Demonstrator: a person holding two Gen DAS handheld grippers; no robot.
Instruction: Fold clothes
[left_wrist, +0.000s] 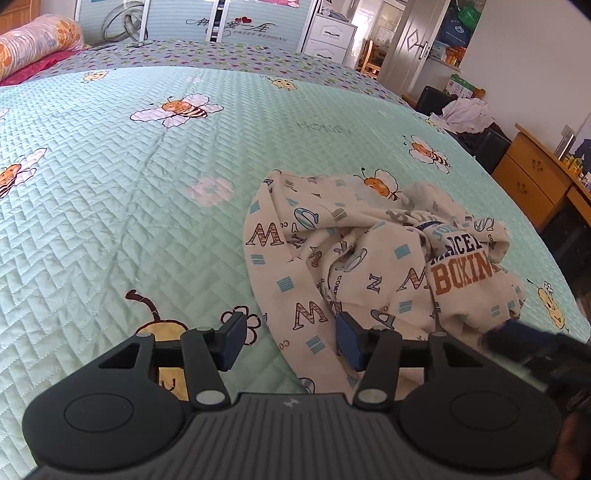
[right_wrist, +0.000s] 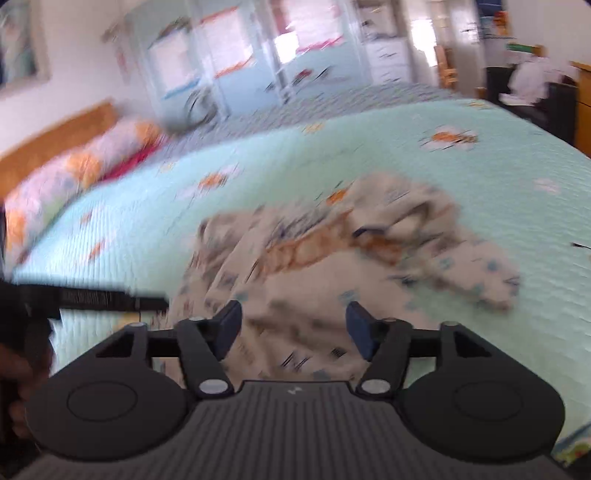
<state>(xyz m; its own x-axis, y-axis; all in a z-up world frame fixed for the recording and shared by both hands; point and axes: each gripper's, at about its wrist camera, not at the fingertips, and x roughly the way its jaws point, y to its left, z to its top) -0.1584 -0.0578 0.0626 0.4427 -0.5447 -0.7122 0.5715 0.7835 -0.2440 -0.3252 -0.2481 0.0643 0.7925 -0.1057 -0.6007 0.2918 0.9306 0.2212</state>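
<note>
While you hold your left gripper (left_wrist: 290, 341) low over the mint-green quilted bedspread with bee prints (left_wrist: 110, 192), its jaws stand apart with nothing pinched, the cream letter-printed garment (left_wrist: 369, 258) lying crumpled under and beyond its right pad. Your right gripper (right_wrist: 291, 328) is likewise parted and empty above the same garment (right_wrist: 332, 258), though that view is blurred.
</note>
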